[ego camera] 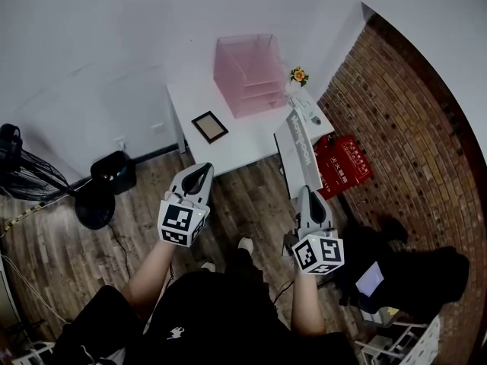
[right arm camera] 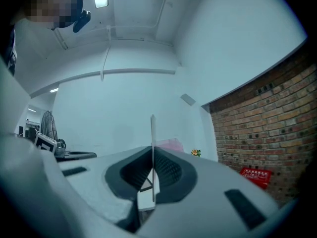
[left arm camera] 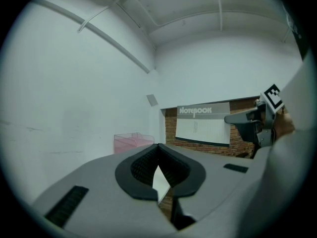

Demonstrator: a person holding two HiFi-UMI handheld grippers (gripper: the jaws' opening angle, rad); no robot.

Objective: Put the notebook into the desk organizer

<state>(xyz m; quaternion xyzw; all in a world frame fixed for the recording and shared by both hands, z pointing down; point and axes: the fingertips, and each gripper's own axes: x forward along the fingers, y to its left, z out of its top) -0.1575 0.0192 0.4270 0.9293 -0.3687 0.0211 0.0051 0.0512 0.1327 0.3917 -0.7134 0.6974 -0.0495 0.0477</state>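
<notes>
The notebook (ego camera: 299, 146), grey with a white title, stands edge-up in the air in front of the white table (ego camera: 251, 139). My right gripper (ego camera: 305, 195) is shut on its lower end. In the right gripper view the notebook (right arm camera: 152, 133) shows as a thin upright edge pinched between the pads. The pink see-through desk organizer (ego camera: 247, 74) stands at the back of the table, well beyond the notebook. My left gripper (ego camera: 202, 172) hangs to the left of the notebook, shut and holding nothing. Its own view shows the notebook (left arm camera: 203, 125) and my right gripper (left arm camera: 253, 122) off to the right.
A small dark picture frame (ego camera: 209, 126) lies on the table's left part. A little yellow flower (ego camera: 299, 75) stands beside the organizer. A red box (ego camera: 346, 166) sits on the floor by the brick wall (ego camera: 411, 128). A fan (ego camera: 11, 158) and a black bin (ego camera: 114, 173) stand at the left.
</notes>
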